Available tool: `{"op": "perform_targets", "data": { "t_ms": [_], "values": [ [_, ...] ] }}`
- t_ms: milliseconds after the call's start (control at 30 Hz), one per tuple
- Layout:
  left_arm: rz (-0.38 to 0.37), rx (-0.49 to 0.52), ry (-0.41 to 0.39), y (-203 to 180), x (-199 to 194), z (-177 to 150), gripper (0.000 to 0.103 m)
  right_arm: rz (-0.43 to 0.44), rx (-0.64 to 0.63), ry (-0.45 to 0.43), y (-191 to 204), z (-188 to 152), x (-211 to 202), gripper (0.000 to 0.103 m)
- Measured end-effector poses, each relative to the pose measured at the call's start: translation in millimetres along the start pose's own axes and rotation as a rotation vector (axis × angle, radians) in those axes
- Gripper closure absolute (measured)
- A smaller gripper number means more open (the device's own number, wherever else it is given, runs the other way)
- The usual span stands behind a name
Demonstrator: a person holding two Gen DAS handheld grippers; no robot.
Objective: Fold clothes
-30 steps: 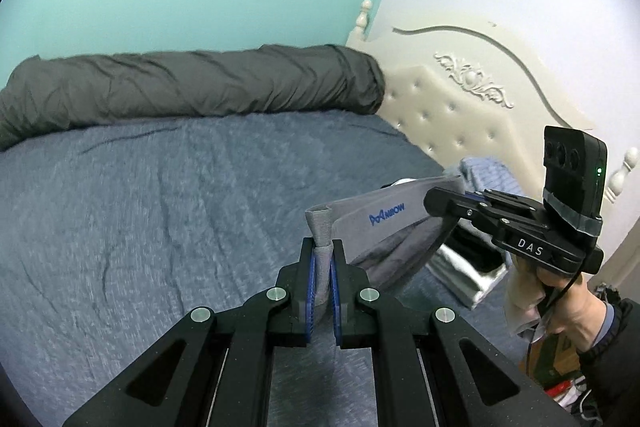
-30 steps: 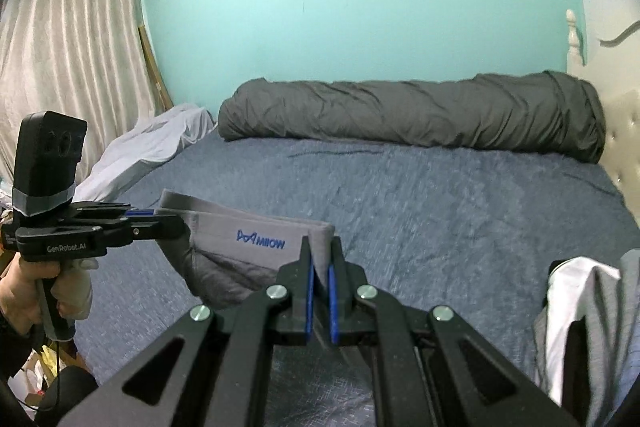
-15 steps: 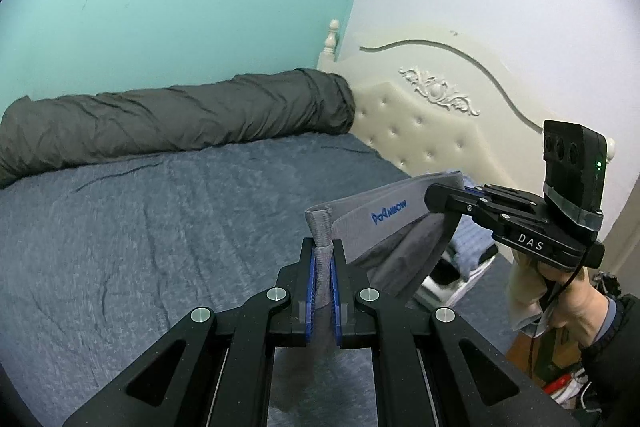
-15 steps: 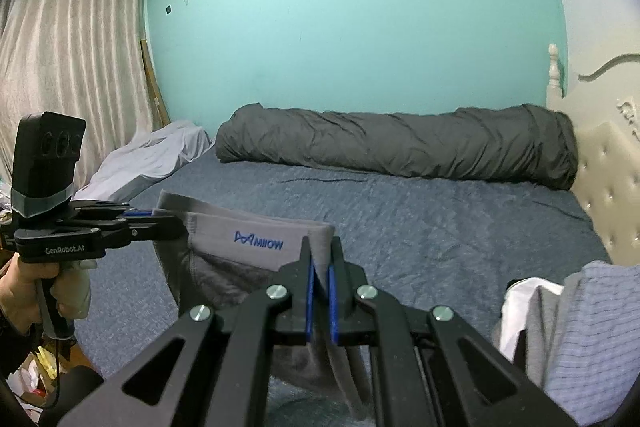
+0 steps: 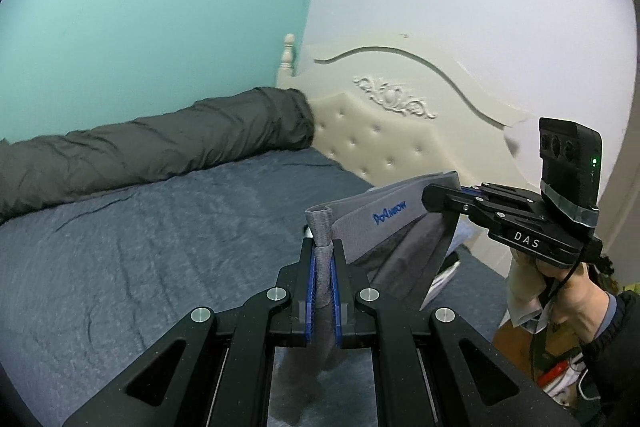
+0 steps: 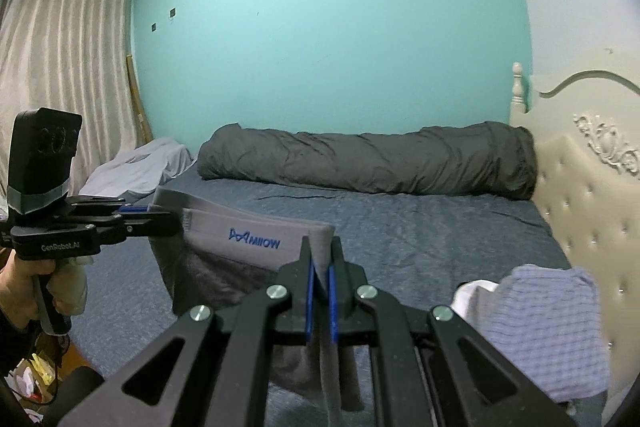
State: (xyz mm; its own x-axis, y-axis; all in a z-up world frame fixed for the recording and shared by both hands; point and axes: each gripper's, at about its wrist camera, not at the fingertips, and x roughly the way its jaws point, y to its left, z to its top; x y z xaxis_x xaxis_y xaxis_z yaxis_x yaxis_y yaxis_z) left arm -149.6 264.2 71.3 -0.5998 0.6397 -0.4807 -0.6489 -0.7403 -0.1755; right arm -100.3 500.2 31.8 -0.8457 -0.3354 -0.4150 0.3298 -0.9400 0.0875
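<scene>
Grey underwear (image 6: 248,239) hangs above the bed (image 6: 400,223), waistband reads "MIIOW" in blue. Left gripper (image 5: 323,291), marked "GenRobot.AI", fingers clamped on one waistband end; right gripper (image 6: 319,301), marked "DAS", clamped on the other. Striped cloth (image 6: 556,331) at 4 o'clock, prob. a shirt.

Left gripper (image 5: 323,291): jaws closed, blue pads pinching grey fabric, at lower centre of its own view. In the right wrist view it appears at mid left (image 6: 172,221), level, gripped from below by a hand (image 6: 24,291). Right gripper (image 6: 319,301): jaws likewise closed on fabric. In the left wrist view it sits at mid right (image 5: 430,195), held by a hand (image 5: 576,303) with a dark sleeve.
</scene>
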Motion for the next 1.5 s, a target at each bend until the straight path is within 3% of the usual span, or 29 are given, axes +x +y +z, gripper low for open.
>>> {"op": "perform_targets", "data": {
  "t_ms": [767,1233,1500],
  "values": [
    [-0.181,0.115,0.012,-152.1,60.3,40.6,0.097,-0.193,0.067,-0.032,-102.8,-7.8,-126.1,0.098],
    [-0.252,0.143,0.038,-205.4,112.1,50.5,0.097,-0.261,0.092,-0.015,-163.7,-15.6,-153.2,0.098],
    [-0.278,0.137,0.045,-216.6,141.6,56.9,0.097,-0.281,0.093,-0.001,-195.8,-16.1,-153.6,0.098]
  ]
}}
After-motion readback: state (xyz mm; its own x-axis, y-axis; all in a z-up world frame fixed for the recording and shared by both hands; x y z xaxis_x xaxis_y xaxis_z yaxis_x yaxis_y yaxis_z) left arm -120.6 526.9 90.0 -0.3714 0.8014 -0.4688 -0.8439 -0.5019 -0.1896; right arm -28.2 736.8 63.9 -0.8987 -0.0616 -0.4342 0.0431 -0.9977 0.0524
